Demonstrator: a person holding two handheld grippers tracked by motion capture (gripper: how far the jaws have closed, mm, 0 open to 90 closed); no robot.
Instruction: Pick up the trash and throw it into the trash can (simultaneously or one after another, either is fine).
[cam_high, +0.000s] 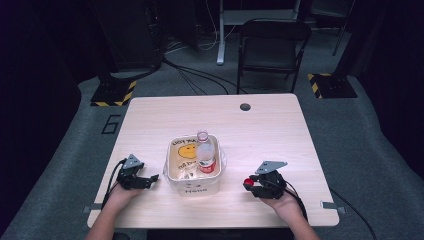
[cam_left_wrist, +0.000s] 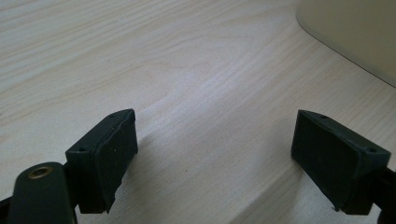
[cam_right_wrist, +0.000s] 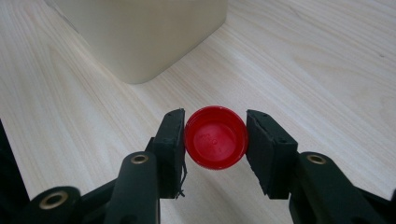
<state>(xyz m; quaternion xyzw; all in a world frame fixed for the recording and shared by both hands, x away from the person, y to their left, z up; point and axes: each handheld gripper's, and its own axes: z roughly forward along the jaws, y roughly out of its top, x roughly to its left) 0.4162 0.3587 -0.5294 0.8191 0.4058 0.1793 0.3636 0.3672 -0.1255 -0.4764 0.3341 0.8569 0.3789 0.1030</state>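
A cream tub with a yellow smiley print stands at the table's front centre, and a clear bottle with a red label stands uncapped inside it. My right gripper is shut on the red bottle cap, a little right of the tub; the cap shows at its tip in the high view. Left of the tub, my left gripper rests low over the wood with its jaws wide apart and nothing between them. It points toward the tub's wall.
The light wooden table has a cable hole near its far edge. A black chair and floor cables lie beyond the table. Yellow-and-black striped stand feet sit on the carpet at both far corners.
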